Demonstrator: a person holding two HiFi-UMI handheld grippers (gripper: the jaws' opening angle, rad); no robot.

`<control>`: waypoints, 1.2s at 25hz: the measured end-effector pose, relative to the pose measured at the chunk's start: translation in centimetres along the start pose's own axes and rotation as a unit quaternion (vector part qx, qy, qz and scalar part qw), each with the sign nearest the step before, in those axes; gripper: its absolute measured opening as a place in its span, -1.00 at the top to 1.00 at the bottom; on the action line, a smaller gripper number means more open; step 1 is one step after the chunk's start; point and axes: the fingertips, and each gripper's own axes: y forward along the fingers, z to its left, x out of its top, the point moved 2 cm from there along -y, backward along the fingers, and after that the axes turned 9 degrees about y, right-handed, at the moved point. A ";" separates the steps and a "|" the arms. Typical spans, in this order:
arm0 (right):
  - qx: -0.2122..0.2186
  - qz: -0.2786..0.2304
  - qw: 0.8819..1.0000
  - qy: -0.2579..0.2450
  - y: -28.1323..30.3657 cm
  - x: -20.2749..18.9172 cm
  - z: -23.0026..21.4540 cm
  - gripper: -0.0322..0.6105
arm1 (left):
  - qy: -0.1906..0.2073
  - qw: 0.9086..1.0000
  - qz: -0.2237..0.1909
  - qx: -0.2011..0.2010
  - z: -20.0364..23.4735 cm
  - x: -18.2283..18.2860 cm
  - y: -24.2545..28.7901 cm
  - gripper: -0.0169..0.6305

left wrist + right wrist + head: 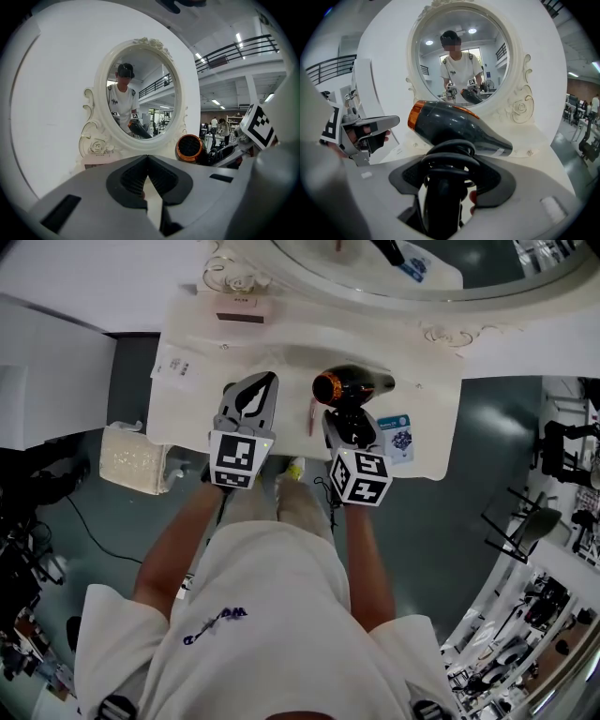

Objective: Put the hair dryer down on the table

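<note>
A black hair dryer (352, 386) with an orange rear ring hangs just above the white vanity table (281, 345), its barrel lying across the view. My right gripper (350, 420) is shut on its handle, where the black cord is coiled; in the right gripper view the hair dryer (457, 127) fills the middle and the right gripper (449, 169) clamps handle and cord. My left gripper (257, 396) hovers to its left over the table, shut with nothing between the pads. The left gripper (148, 160) view shows the dryer's orange grille (190, 146) at the right.
An ornate oval mirror (427, 289) stands at the table's back. A pink box (241, 308) sits at the back left, paper labels (178, 367) at the left edge, a blue card (397, 438) at the front right, a thin pink stick (310, 416) between the grippers. A woven stool (131, 457) stands left.
</note>
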 end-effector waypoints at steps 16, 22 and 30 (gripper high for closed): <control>-0.025 0.026 0.999 -0.006 2.6 -2.7 -2.6 -0.05 | -0.012 0.999 0.030 -0.004 -0.9 -4.3 1.6 0.92; -0.028 0.030 0.999 -0.007 3.7 -3.3 -3.2 -0.05 | -0.015 0.999 0.030 -0.005 -1.2 -5.3 2.7 0.92; -0.035 0.041 0.998 -0.008 5.2 -4.0 -3.3 -0.05 | -0.021 0.999 0.038 0.002 -1.0 -6.5 3.6 0.92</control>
